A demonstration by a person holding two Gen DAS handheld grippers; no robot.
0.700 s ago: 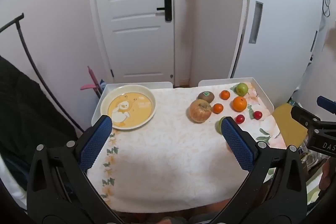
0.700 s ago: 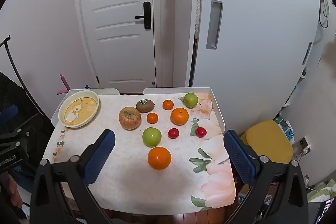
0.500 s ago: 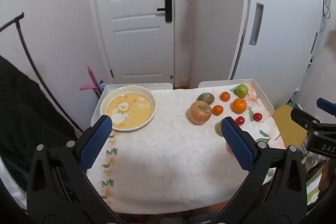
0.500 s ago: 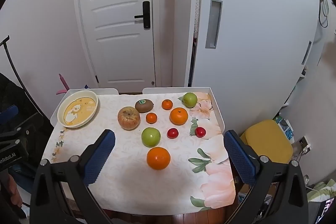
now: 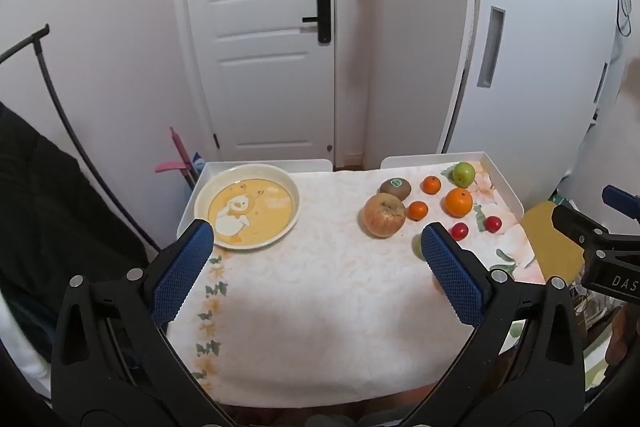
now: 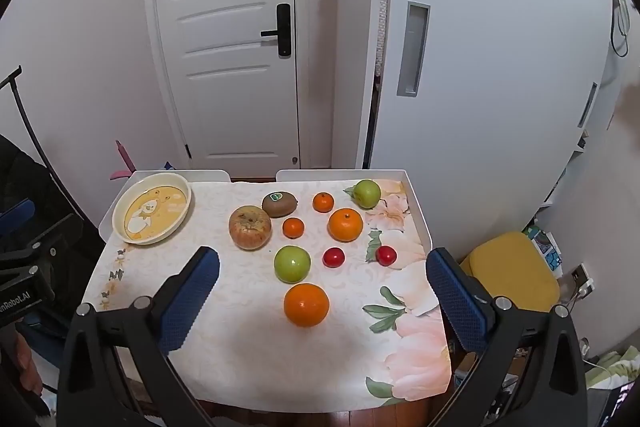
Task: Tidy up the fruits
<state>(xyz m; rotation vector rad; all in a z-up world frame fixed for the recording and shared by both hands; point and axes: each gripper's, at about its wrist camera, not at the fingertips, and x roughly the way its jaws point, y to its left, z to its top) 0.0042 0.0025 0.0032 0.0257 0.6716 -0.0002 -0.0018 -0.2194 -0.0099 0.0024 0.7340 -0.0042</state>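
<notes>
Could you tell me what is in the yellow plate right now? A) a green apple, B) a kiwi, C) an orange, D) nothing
D: the plate shows only its printed duck, while the kiwi, the oranges and the green apples all lie on the cloth to its right.

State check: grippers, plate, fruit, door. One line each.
left gripper: open, nothing between the jaws
right gripper: open, nothing between the jaws
plate: upright on the table, no fruit in it
kiwi: on the cloth, sticker up
large apple: on the cloth, beside the kiwi
near orange: on the cloth, untouched
door: closed
</notes>
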